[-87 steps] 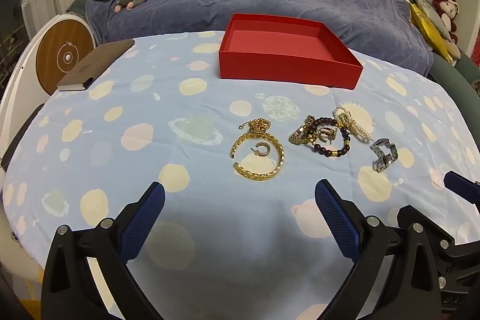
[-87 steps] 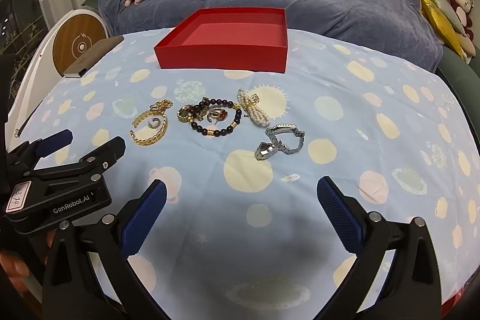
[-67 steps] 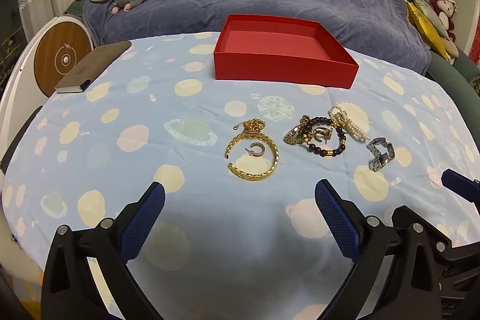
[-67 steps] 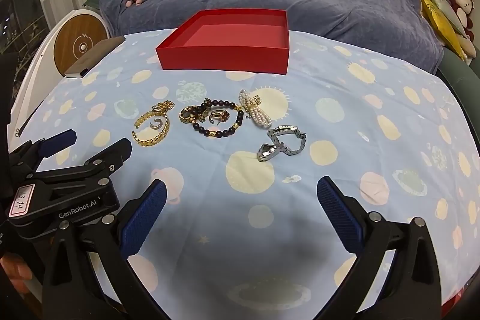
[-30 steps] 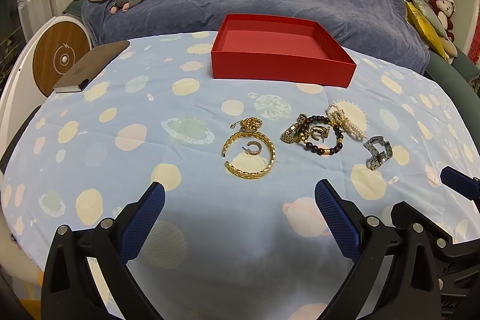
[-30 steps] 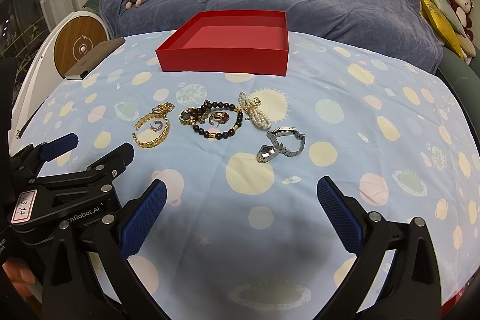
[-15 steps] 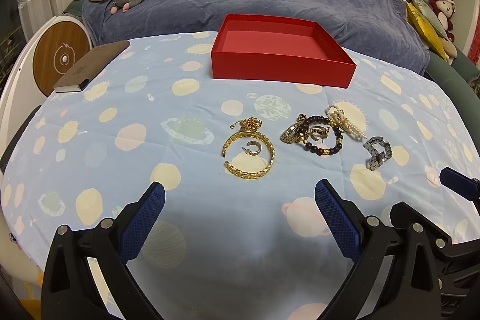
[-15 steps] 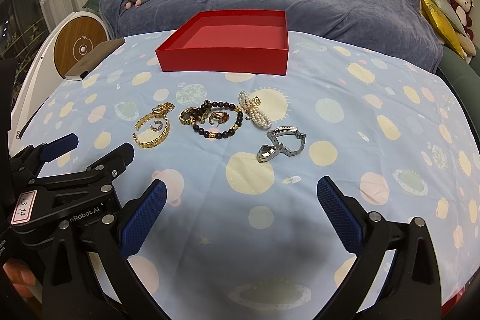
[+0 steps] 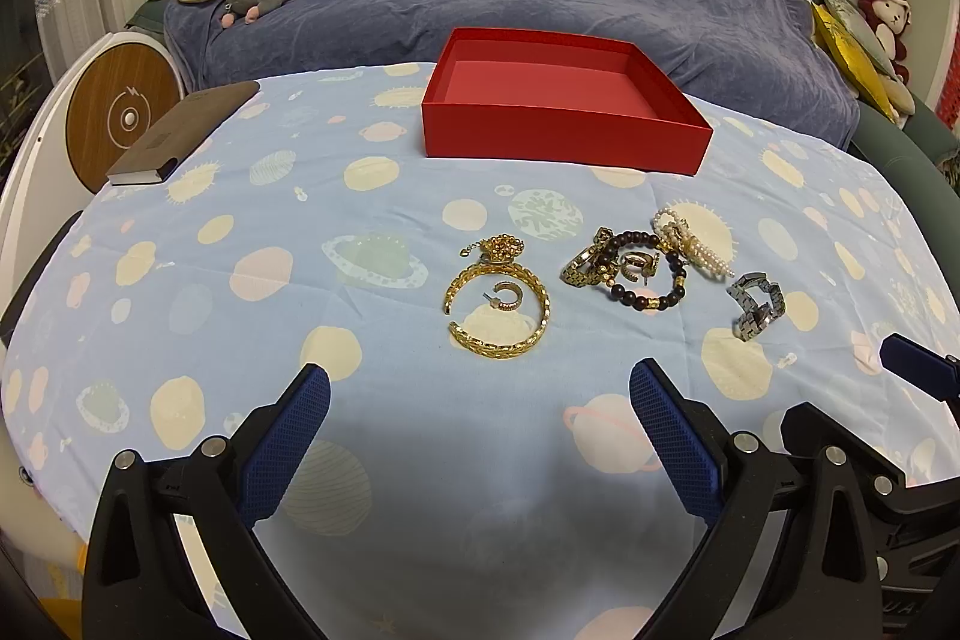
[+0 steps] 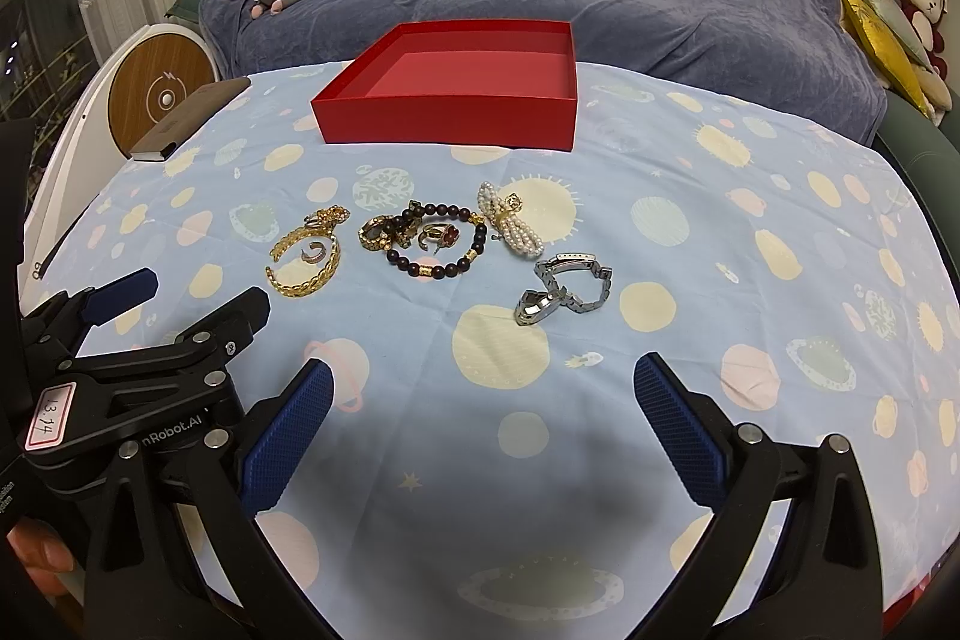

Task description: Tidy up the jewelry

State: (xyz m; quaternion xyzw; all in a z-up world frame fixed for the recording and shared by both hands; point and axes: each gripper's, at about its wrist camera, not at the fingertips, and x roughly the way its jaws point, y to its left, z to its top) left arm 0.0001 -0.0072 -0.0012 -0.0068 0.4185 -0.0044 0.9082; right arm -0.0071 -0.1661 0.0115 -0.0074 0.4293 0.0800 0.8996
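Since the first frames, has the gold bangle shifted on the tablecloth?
No. The gold bangle lies on the same pale yellow dot of the tablecloth, by the ringed planet print; only the camera view drifted.

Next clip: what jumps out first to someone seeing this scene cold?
The red box stands out, open and empty at the far side of the planet-print tablecloth. Nearer lies a row of jewelry: a gold bangle, a dark bead bracelet, pearls and a silver watch band. Both tongs, left and right, hang open above the cloth.
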